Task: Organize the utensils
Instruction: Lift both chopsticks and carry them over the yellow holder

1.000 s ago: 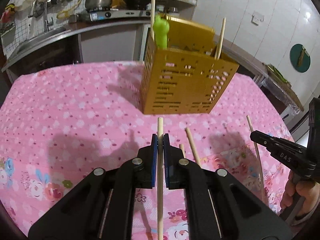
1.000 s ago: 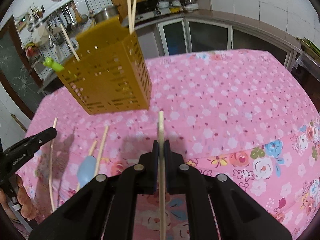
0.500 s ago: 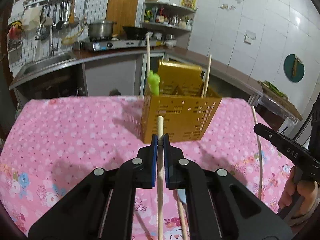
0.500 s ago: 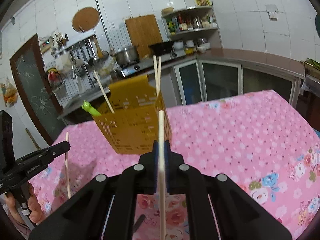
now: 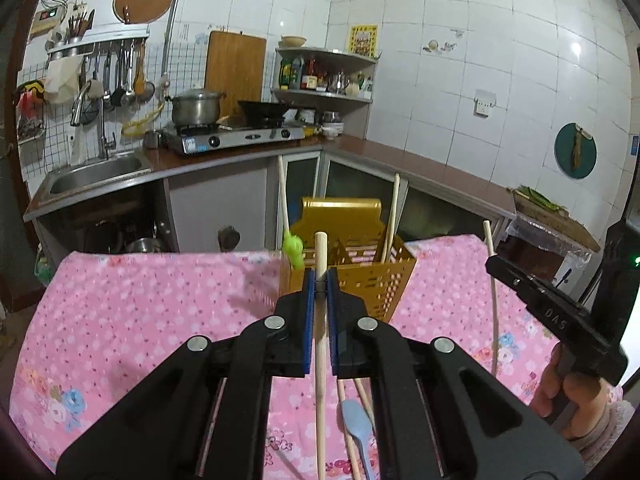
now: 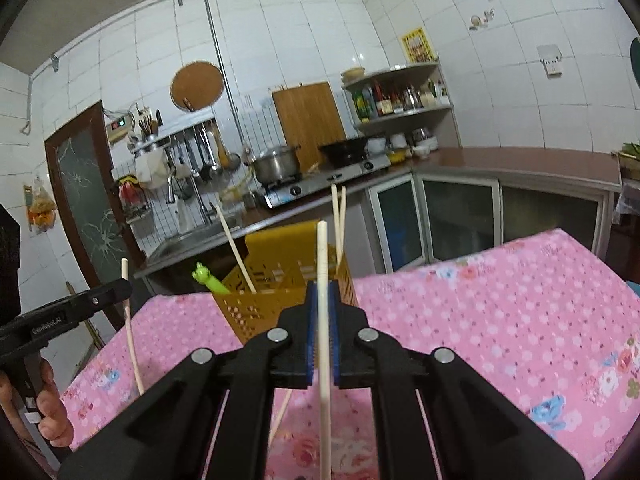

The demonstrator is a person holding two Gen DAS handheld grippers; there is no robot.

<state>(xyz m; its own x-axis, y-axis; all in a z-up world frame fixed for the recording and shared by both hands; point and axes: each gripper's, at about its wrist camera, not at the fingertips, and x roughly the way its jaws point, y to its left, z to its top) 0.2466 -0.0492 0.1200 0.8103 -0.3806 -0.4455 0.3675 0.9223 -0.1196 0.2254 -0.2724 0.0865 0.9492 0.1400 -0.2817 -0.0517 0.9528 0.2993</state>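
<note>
My left gripper (image 5: pixel 320 280) is shut on a wooden chopstick (image 5: pixel 320 360), held upright in front of the yellow perforated utensil basket (image 5: pixel 372 284). My right gripper (image 6: pixel 323 292) is shut on a pale chopstick (image 6: pixel 323 320), also upright before the basket (image 6: pixel 264 304). The basket holds several chopsticks (image 5: pixel 390 220) and a green utensil (image 5: pixel 293 250). Each gripper shows in the other view: the right one (image 5: pixel 496 268) and the left one (image 6: pixel 120 290), each with its chopstick. A blue spoon (image 5: pixel 358 424) and loose chopsticks (image 5: pixel 348 408) lie on the pink tablecloth (image 5: pixel 140 320).
The table stands in a kitchen. Behind it are a sink (image 5: pixel 92 172), a gas stove with a pot (image 5: pixel 196 108) and a wok, a corner shelf with bottles (image 5: pixel 320 76), and a brown counter (image 5: pixel 420 168) along the right wall.
Both grippers have lifted and tilted up with their chopsticks. The basket now sits lower and farther in both views, and the kitchen walls fill the upper frame.
</note>
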